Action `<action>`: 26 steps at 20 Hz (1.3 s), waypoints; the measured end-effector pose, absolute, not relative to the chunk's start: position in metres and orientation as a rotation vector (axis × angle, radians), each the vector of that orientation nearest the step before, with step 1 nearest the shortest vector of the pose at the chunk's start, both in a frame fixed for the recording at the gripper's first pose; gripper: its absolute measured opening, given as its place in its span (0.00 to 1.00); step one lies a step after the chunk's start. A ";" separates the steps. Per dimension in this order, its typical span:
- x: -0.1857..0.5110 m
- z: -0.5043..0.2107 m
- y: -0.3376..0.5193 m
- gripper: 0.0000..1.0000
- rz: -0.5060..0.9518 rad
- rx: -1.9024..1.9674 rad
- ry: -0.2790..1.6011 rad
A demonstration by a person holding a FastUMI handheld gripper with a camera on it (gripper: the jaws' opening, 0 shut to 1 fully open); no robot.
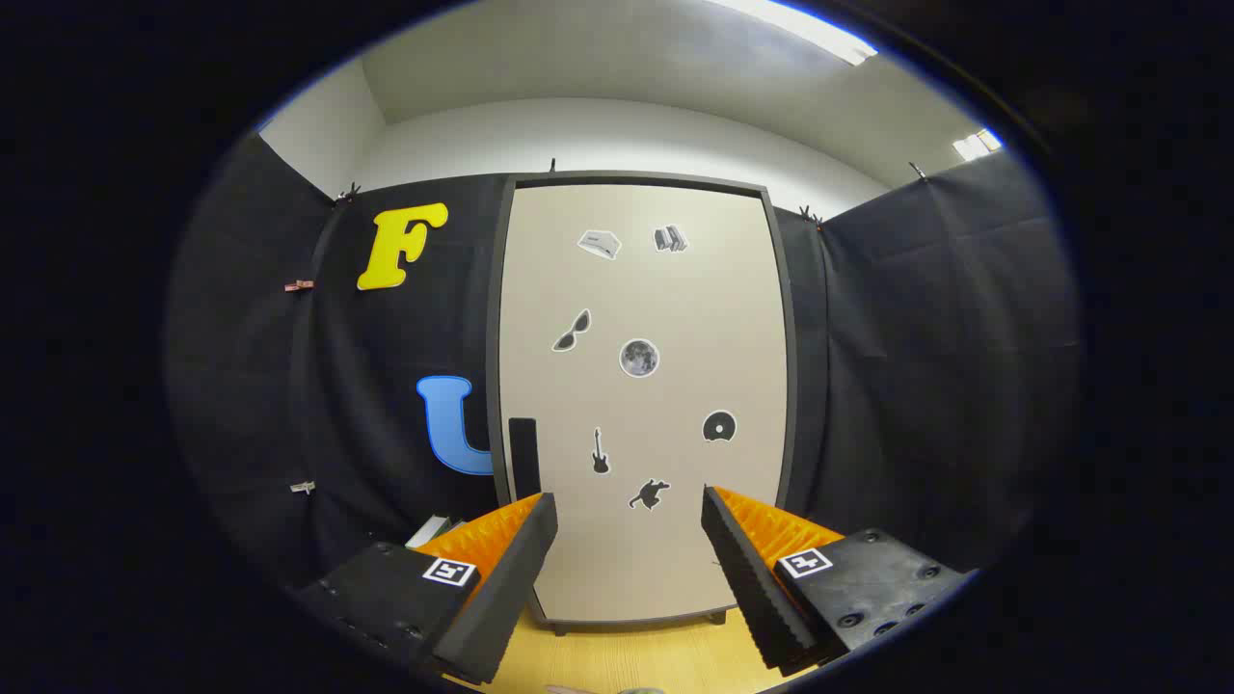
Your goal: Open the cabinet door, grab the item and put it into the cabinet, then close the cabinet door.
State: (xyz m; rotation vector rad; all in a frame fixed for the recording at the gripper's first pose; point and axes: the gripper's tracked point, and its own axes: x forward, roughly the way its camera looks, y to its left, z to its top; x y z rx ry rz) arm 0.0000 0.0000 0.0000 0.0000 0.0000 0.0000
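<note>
A tall cabinet stands straight ahead of me, its beige door (641, 405) shut inside a dark frame and dotted with small stickers. A black vertical handle (523, 456) sits on the door's left edge, low down, just beyond my left finger. My gripper (629, 506) is open, fingers spread wide with nothing between them, pointing at the lower part of the door. A white and green item (431, 530) peeks out behind the left finger, left of the cabinet's base.
Black cloth walls flank the cabinet on both sides. A light wooden tabletop (636, 660) runs from the cabinet's foot toward me. White wall and ceiling lights show above the booth.
</note>
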 end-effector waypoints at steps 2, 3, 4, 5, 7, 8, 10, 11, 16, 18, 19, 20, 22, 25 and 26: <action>0.002 -0.001 0.000 0.98 0.001 0.003 0.003; 0.003 -0.001 0.000 0.98 0.002 0.004 0.003; 0.004 -0.001 0.000 0.98 0.004 0.004 0.002; 0.005 -0.001 0.000 0.98 0.005 0.003 0.000; 0.006 0.000 0.001 0.98 0.007 0.001 -0.001; 0.006 -0.001 0.001 0.98 0.008 0.001 0.000; 0.007 -0.001 0.000 0.98 0.006 0.002 0.000; 0.008 -0.001 0.000 0.98 0.006 0.003 0.001; 0.010 -0.003 0.002 0.97 0.008 -0.002 0.003; 0.011 -0.005 0.003 0.98 0.010 0.001 0.009; 0.011 -0.005 0.004 0.98 0.011 0.004 0.011; 0.012 -0.005 0.006 0.98 0.019 0.010 0.010; 0.015 -0.007 0.011 0.97 0.034 0.022 0.012; 0.022 -0.012 0.017 0.98 0.040 0.034 0.021; 0.024 -0.013 0.021 0.98 0.045 0.036 0.024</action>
